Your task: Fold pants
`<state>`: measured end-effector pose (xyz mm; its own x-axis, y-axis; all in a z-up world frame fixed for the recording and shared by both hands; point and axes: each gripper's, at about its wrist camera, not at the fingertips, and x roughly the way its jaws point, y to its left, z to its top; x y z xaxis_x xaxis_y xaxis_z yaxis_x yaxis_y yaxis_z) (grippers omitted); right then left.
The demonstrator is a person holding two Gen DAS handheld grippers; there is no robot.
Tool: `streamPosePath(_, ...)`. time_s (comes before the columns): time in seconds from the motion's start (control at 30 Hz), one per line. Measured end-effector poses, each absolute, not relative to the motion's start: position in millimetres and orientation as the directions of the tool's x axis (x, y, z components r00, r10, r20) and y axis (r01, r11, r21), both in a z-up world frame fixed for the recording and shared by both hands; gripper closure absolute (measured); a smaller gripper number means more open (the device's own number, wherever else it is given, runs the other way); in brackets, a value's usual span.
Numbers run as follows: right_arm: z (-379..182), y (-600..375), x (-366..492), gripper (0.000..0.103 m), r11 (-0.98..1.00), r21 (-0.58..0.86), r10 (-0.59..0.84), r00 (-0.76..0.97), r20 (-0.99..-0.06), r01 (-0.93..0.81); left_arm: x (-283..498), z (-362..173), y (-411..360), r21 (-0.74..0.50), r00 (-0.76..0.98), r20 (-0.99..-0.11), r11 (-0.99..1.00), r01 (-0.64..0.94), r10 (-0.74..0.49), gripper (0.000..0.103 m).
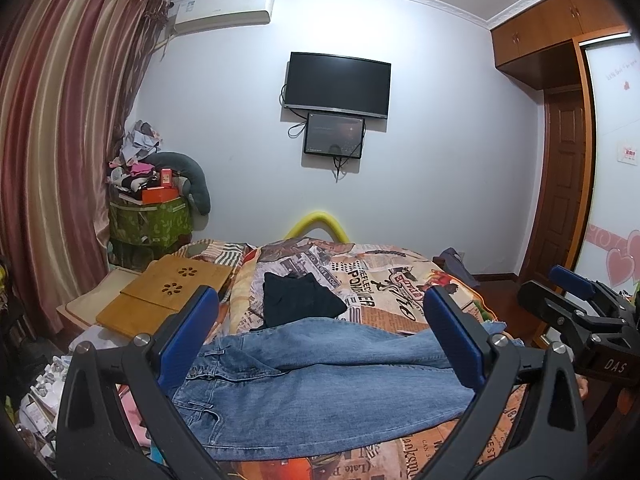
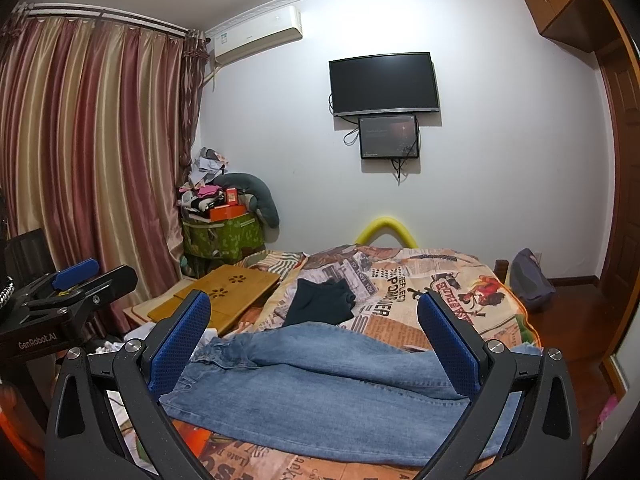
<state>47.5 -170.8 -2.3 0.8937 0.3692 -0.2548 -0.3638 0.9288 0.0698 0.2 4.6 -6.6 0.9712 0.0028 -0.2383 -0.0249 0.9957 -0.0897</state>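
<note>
Blue jeans (image 1: 312, 392) lie flat across the near end of the bed, waistband to the left, legs running right; they also show in the right wrist view (image 2: 320, 384). My left gripper (image 1: 320, 340) is open and empty, held above the jeans. My right gripper (image 2: 314, 334) is open and empty too, above the jeans; it shows at the right edge of the left wrist view (image 1: 580, 308). The left gripper shows at the left edge of the right wrist view (image 2: 76, 280).
A folded black garment (image 1: 300, 300) lies on the newspaper-print bedspread (image 1: 384, 280) behind the jeans. A wooden lap tray (image 1: 168, 292) sits left of the bed. Clutter and a green box (image 1: 150, 224) stand by the curtains. A wardrobe (image 1: 572, 160) is at the right.
</note>
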Motion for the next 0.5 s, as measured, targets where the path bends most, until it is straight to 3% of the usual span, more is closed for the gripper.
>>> streamPosePath(0.5, -5.0, -167.4, 47.4, 0.0, 0.929, 0.073, 0.37, 0.891, -0.263, -0.364, 3.1, -10.0, 7.3, -0.09, 0.968, -0.252, 0.995, -0.032, 0.008, 0.0)
